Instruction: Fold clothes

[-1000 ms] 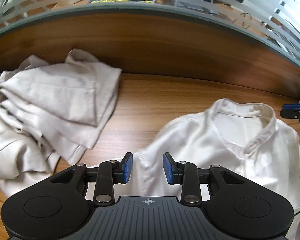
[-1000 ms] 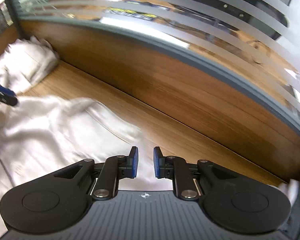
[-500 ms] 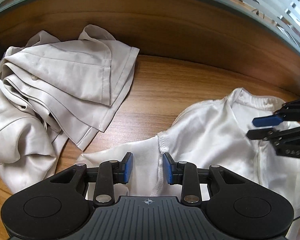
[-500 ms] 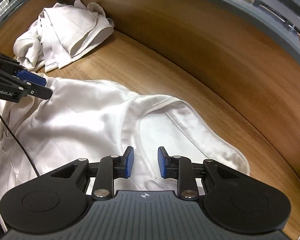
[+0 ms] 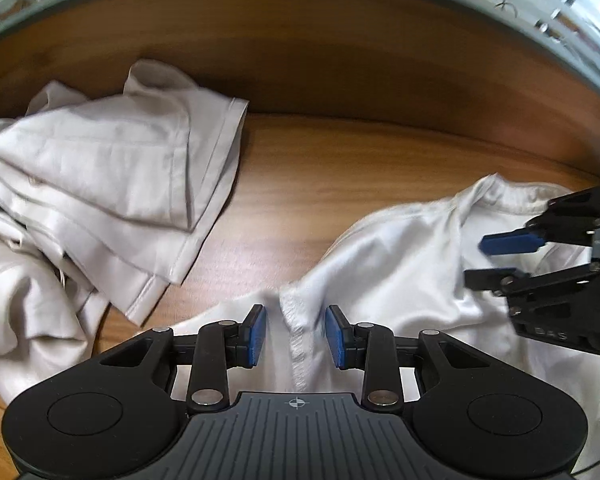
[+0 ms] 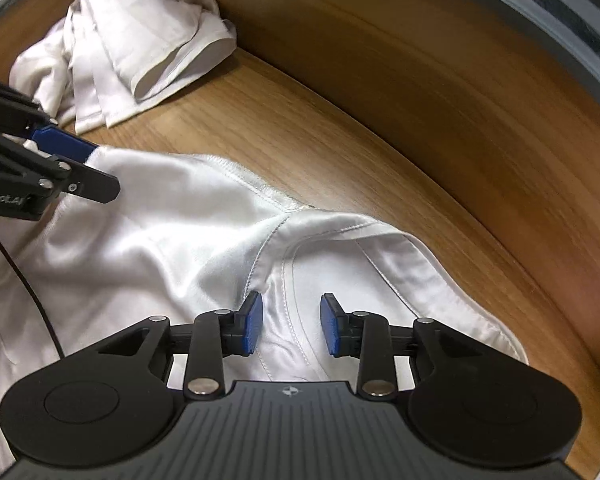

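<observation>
A shiny white satin shirt (image 6: 148, 248) is lying spread and unfolded on the wooden worktop (image 5: 340, 168), a rumpled cream garment heap (image 5: 100, 184) beside it; both left tongs (image 5: 295, 330) and right tongs (image 6: 291, 326) are hovering agape, gripping nothing.

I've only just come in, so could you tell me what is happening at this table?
A person is working with two handheld grippers on a white shirt spread on the wooden table. The left gripper is open with a stitched shoulder seam between its fingers; the right gripper is open over the collar area. Neither has closed on fabric yet. A crumpled beige garment lies aside.
</observation>
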`<state>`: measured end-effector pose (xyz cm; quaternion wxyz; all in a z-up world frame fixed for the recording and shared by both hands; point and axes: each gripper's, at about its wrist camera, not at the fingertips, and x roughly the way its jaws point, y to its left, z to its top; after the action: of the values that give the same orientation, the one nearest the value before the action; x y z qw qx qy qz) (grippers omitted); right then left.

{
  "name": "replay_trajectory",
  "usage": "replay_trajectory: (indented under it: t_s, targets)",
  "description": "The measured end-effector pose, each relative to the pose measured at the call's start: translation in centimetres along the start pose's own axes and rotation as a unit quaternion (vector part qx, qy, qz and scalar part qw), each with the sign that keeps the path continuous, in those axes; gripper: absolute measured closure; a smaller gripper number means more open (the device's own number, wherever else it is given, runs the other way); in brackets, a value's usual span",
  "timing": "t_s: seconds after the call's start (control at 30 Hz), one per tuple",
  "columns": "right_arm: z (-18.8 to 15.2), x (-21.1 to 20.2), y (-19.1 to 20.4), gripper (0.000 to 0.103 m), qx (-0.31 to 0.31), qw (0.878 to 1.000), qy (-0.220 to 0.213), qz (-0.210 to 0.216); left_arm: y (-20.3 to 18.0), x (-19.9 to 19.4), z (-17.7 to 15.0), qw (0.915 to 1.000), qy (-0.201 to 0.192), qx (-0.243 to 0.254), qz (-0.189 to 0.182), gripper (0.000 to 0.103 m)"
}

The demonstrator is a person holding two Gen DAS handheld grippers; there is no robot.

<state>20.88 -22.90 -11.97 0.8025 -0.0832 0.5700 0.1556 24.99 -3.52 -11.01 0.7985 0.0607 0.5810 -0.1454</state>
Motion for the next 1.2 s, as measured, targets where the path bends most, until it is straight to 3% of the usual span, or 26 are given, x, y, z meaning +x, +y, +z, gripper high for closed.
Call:
replay_trajectory:
  t_s: [0.1, 0.2, 0.33, 0.47, 0.67, 0.77, 0.83, 0.87, 0.9, 1.03, 1.2]
  targets:
    - [-0.1, -0.1, 0.9, 0.081, -0.010, 1.000, -0.005, -0.009, 0.7, 0.8, -0.5, 0.9999, 0.003, -0.015, 0.005, 0.072]
    - [-0.3, -0.2, 1.6, 0.097, -0.012, 1.000, -0.008, -0.009, 1.4, 0.8, -0.5, 0.9995, -0.007, -0.029, 0.007, 0.087]
    - [-0.7, -0.6, 1.9, 0.100, -0.016, 1.000, -0.014, -0.021, 1.8, 0.9, -0.3, 0.9993, -0.006, -0.035, 0.009, 0.093]
    - [-1.3, -1.7, 1.1, 0.101, 0.005, 0.999, -0.027, -0.040, 1.5, 1.1, -0.3, 0.9994, -0.006, -0.032, 0.013, 0.092]
    - [-1.8, -2.9, -0.6, 0.098, 0.043, 0.998, -0.032, -0.025, 1.6, 1.2, 0.0, 0.9994, -0.007, -0.031, 0.010, 0.090]
    - [-2.0, -3.9, -1.6, 0.096, 0.058, 0.998, -0.038, -0.009, 2.0, -0.6, -0.5, 0.9994, -0.014, -0.033, 0.002, 0.088]
    - [-2.5, -4.9, -2.2, 0.091, 0.062, 0.997, -0.037, -0.010, 2.3, -2.1, -0.9, 0.9993, -0.020, -0.032, -0.002, 0.080]
    - [-2.9, -5.6, -2.5, 0.082, 0.063, 0.997, -0.037, -0.011, 2.5, -2.9, -1.1, 0.9992, -0.023, -0.032, -0.005, 0.077]
    - [-3.5, -6.3, -2.7, 0.077, 0.066, 0.997, -0.038, -0.012, 2.6, -3.7, -1.3, 0.9991, -0.026, -0.031, -0.007, 0.076]
    - [-7.0, -9.8, -3.5, 0.075, 0.086, 0.995, -0.041, -0.021, 3.7, -7.1, -3.2, 0.9990, -0.035, -0.029, -0.001, 0.070]
    - [-13.9, -14.5, -4.1, 0.072, 0.137, 0.989, -0.041, -0.041, 3.6, -10.4, -6.8, 0.9991, -0.034, -0.024, 0.010, 0.070]
